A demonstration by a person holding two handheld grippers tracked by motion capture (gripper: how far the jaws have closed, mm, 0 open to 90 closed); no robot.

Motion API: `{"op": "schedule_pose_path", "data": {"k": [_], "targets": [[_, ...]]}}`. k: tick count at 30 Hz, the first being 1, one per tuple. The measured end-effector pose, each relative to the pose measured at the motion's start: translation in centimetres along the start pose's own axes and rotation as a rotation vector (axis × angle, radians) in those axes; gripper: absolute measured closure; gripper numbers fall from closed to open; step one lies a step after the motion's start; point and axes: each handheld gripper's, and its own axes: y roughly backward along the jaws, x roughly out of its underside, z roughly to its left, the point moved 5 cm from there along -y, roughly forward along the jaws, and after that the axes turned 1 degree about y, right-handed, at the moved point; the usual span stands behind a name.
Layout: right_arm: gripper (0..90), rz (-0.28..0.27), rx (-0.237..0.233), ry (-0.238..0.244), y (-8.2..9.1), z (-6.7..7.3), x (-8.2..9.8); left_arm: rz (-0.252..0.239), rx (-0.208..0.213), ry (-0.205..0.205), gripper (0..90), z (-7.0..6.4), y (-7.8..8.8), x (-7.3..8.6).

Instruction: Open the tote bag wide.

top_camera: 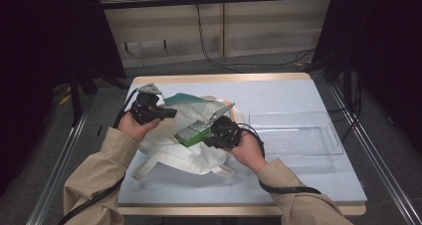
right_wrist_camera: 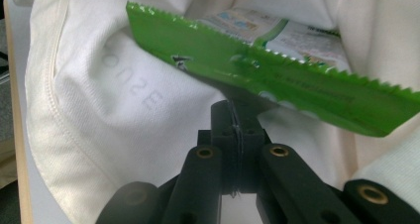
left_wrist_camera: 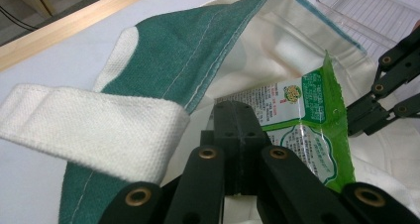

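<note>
A white tote bag (top_camera: 169,148) with a green lining (left_wrist_camera: 183,50) lies on the pale table, its mouth held up and open. My left gripper (top_camera: 171,112) (left_wrist_camera: 236,107) is shut on the bag's rim at the upper left, beside a white strap (left_wrist_camera: 94,130). A green snack packet (top_camera: 191,134) (left_wrist_camera: 302,130) (right_wrist_camera: 277,70) sits at the bag's mouth. My right gripper (top_camera: 209,135) (right_wrist_camera: 234,102) is shut on the packet's serrated sealed edge, with white bag cloth (right_wrist_camera: 124,100) behind it. The left gripper view also catches the right gripper (left_wrist_camera: 391,85) at its right edge.
A clear plastic tray (top_camera: 296,133) (left_wrist_camera: 369,6) stands on the table right of the bag. The table's bare surface (top_camera: 298,177) runs in front of it. Dark stands, metal rails and cables on the floor surround the table.
</note>
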Motion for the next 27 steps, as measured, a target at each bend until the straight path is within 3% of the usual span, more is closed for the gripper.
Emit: {"op": "schedule_pose_path", "data": {"k": [12,21,27], "targets": [[89.3,-0.015,0.029,0.005,-0.5,-0.8,-1.2,-0.009,0.003,0.005,90.0,0.0,0.2,-0.2],[89.5,-0.001,-0.023,0.006,-1.6,0.4,-0.6,-0.014,-0.005,0.005,90.0,0.3,0.2,-0.3],[89.8,0.014,-0.030,0.017,-2.5,1.2,0.6,-0.022,-0.018,0.019,90.0,0.9,0.0,-0.6]]}}
